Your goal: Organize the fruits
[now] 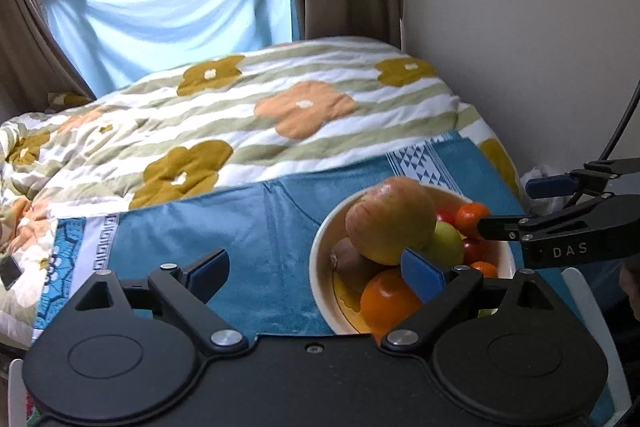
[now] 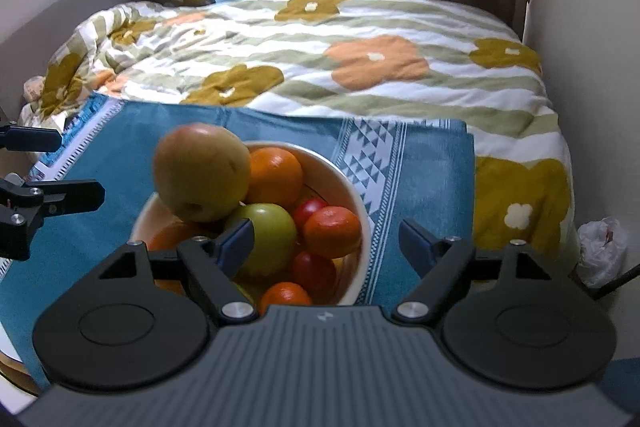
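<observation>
Left wrist view: your left claw (image 1: 316,273) is standing wide open, with nothing between its blue pads (image 1: 422,275). It is hovering over the teal woven cloth with white patterned bands (image 1: 240,223) that is covering the surface. The round cream ceramic bowl (image 1: 320,259) is sitting on that cloth, at the right of the view. A large red-yellow apple (image 1: 390,221) is topping the pile of fruit in the bowl. Below it are lying a brown kiwi (image 1: 352,263), a large orange (image 1: 390,297), a green apple (image 1: 446,241) and a small tangerine (image 1: 472,215). The right pad of your left claw is overlapping the bowl in this view; you cannot tell whether it is touching the fruit. Your right claw (image 1: 532,205) is reaching in from the right edge, over the far side of the bowl.

Right wrist view: your right claw (image 2: 326,245) is also standing wide open and holding nothing. Its left pad (image 2: 236,247) is hanging over the green apple (image 2: 266,239); its right pad is hanging over the cloth (image 2: 432,167), outside the bowl's rim (image 2: 358,203). The large apple (image 2: 202,171) is appearing blurred above the bowl's left side. Around it are lying an orange (image 2: 276,177), a tangerine (image 2: 332,231) and small red fruits (image 2: 314,269). Your left claw (image 2: 56,167) is showing at the left edge. The floral striped quilt (image 2: 360,67) is covering the bed beyond.
</observation>
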Demonstrator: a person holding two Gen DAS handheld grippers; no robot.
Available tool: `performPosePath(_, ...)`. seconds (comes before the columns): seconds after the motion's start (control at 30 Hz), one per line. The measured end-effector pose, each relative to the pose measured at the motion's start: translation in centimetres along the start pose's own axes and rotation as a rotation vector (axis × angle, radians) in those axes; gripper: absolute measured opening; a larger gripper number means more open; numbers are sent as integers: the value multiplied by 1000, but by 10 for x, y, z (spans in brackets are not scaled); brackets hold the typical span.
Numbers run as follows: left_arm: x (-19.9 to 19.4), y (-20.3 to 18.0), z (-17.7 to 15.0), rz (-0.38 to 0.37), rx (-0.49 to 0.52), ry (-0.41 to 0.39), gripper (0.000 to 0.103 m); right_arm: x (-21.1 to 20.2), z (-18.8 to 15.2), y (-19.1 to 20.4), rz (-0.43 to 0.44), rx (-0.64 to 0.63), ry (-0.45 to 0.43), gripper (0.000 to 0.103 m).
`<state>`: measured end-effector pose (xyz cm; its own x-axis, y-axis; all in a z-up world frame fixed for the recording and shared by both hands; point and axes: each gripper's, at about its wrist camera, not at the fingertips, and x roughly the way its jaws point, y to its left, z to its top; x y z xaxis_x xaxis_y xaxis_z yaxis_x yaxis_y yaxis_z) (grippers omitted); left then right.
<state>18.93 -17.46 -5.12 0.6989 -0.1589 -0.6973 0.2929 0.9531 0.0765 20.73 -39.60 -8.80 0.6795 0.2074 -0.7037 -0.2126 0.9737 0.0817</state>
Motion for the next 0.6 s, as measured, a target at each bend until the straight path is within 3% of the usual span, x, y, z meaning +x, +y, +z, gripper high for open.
performPosePath(0.3,-73,42,-15,-4,-36,-107,95,-67,9,59,-57,8,-77,94)
performPosePath(0.6,-140,90,-53,22,-96,-168,95,-130,-2,133,-109,81,-117,95)
